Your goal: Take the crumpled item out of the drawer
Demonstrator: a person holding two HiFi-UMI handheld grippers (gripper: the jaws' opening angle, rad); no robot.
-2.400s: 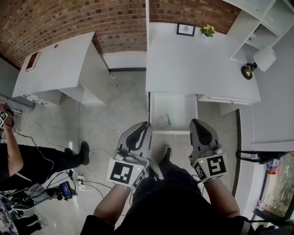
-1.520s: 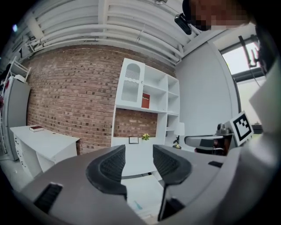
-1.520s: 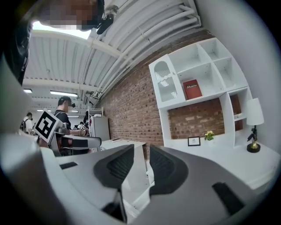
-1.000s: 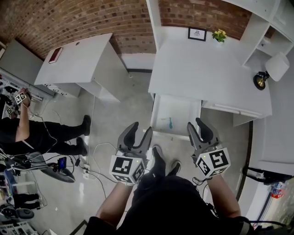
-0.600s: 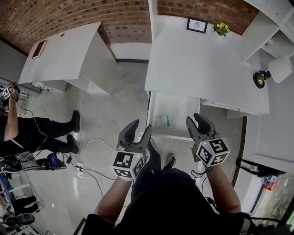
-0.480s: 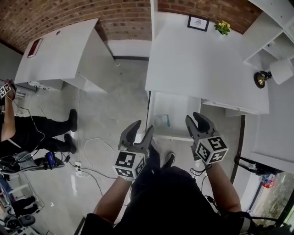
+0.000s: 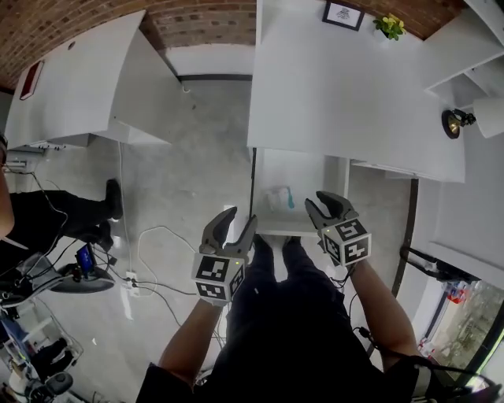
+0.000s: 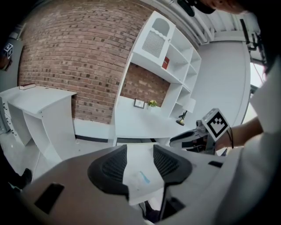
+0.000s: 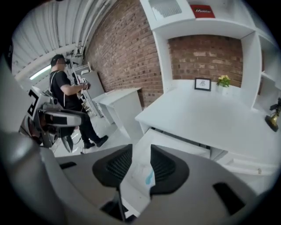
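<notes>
Left gripper [image 7: 233, 227]: low in front of the wearer's body, with its marker cube toward the head camera. It points forward and down, just short of the drawer's left front corner. Its fingers stand apart with nothing gripped, and in its own view only the drawer floor shows through the gap.
Right gripper [image 7: 328, 208]: a little further forward than the left, over the drawer's right front corner. Its fingers are also spread and hold nothing.
Shoes [image 7: 264, 250]: two dark shoes side by side between the grippers, toes at the drawer front.
Drawer [image 7: 307, 175]: white, pulled out from under the left end of the desk, its inside open to view.
Crumpled item [image 7: 276, 198]: pale and rumpled, lying on the drawer floor toward the front left. Neither gripper touches it.
Teal piece [image 7: 290, 202]: small and slim, just right of the crumpled item. Whether the two touch cannot be told.
Cables [image 7: 157, 244]: loose on the grey floor to the wearer's left, running to a power strip [image 7: 130, 283].
Person [image 7: 55, 216]: at the far left edge, in dark clothes.
Desk [image 7: 339, 86]: broad white top beyond the drawer.
Lamp [image 7: 452, 122]: dark and brass, at the desk's right side.
Framed picture [image 7: 342, 12]: at the desk's back edge, with the potted plant [image 7: 390, 26] near it on the right.
Second desk [image 7: 79, 86]: white, well apart to the left, set against the brick wall [image 7: 205, 16].
</notes>
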